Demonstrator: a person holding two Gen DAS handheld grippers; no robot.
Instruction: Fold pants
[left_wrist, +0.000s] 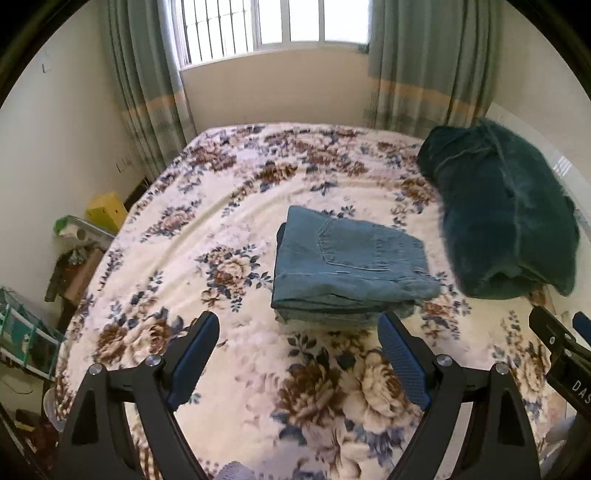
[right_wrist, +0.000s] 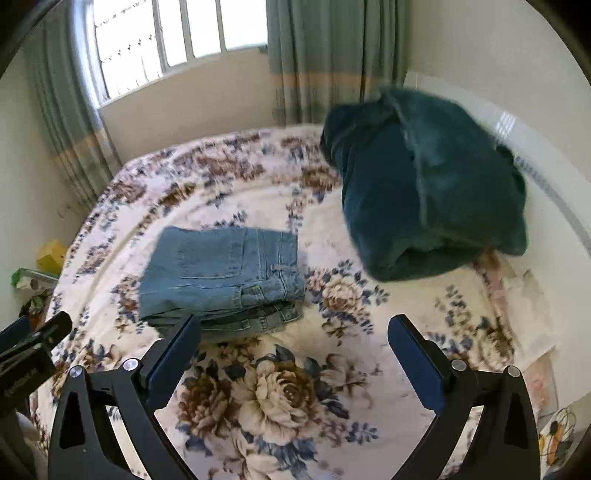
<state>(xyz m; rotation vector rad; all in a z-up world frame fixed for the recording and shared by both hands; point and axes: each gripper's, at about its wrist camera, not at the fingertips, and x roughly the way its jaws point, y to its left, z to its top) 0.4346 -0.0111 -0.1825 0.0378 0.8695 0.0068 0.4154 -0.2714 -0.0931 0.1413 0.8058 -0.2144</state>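
The blue denim pants (left_wrist: 347, 266) lie folded into a compact stack on the floral bedspread (left_wrist: 229, 206), back pocket up. They also show in the right wrist view (right_wrist: 225, 277). My left gripper (left_wrist: 299, 325) is open and empty, raised just in front of the stack's near edge. My right gripper (right_wrist: 295, 328) is open and empty, held to the right of the stack and a little nearer. The right gripper's fingers also show at the right edge of the left wrist view (left_wrist: 561, 343). The left gripper shows at the left edge of the right wrist view (right_wrist: 33, 339).
A dark green folded blanket (left_wrist: 506, 218) sits at the bed's right side, also in the right wrist view (right_wrist: 428, 181). Curtains and a window stand beyond the bed. A cluttered bedside stand with a yellow box (left_wrist: 107, 210) is to the left.
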